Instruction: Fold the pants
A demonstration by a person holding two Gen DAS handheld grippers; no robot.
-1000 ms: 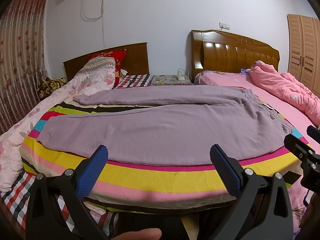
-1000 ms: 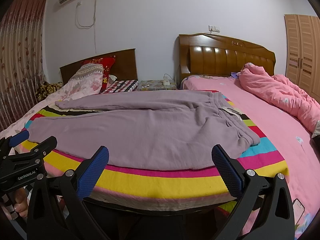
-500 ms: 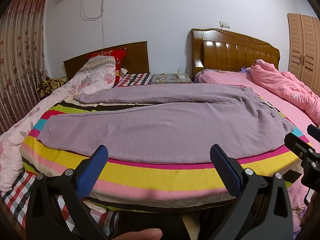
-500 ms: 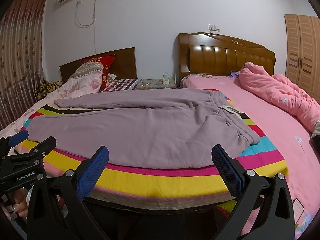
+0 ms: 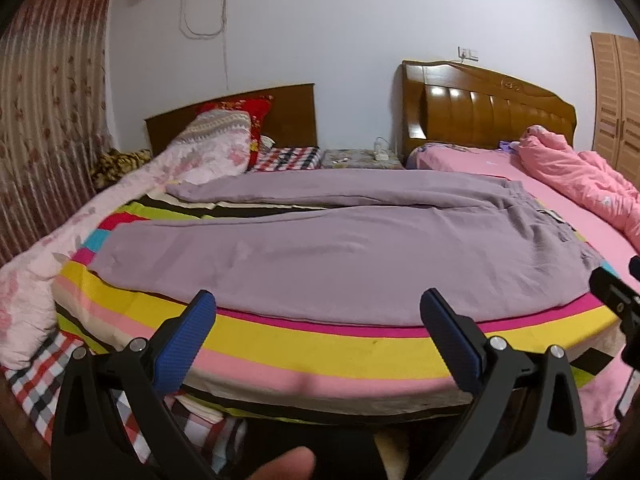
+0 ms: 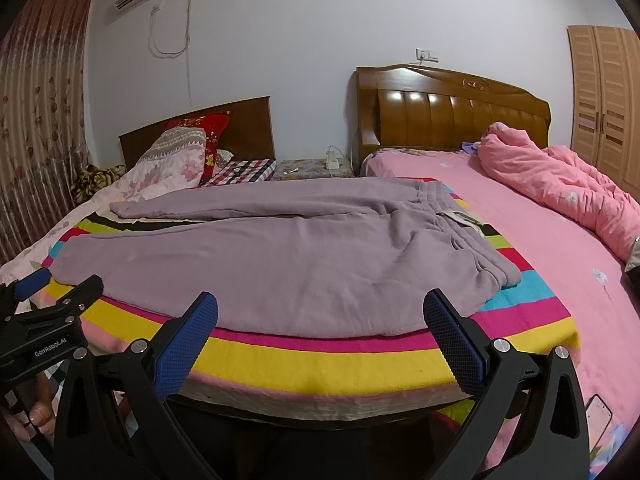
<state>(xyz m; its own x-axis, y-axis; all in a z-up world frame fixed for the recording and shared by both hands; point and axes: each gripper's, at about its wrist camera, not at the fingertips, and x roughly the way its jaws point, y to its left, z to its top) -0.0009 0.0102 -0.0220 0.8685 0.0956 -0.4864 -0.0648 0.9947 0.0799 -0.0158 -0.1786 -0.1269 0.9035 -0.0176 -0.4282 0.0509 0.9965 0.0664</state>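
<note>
Mauve pants [image 5: 328, 252] [image 6: 280, 256] lie spread flat on a striped blanket [image 5: 320, 344] [image 6: 320, 356], waistband to the right, both legs running left. My left gripper [image 5: 318, 312] hangs open just in front of the bed's near edge, nothing between its blue pads. My right gripper [image 6: 320, 312] is open too, at the same edge, nearer the waistband [image 6: 472, 236]. Each gripper shows at the side of the other's view: the right one [image 5: 616, 300], the left one [image 6: 44, 304].
A pink quilt [image 6: 560, 188] is heaped on the pink bed at the right. Pillows [image 5: 216, 148] and a floral quilt lie at the left, a bedside cabinet [image 6: 312, 168] between two headboards. A phone [image 6: 598, 410] lies at the lower right. A wardrobe [image 6: 608, 92] stands far right.
Both grippers have edged slightly forward and up toward the bed, still open. The pants have not moved.
</note>
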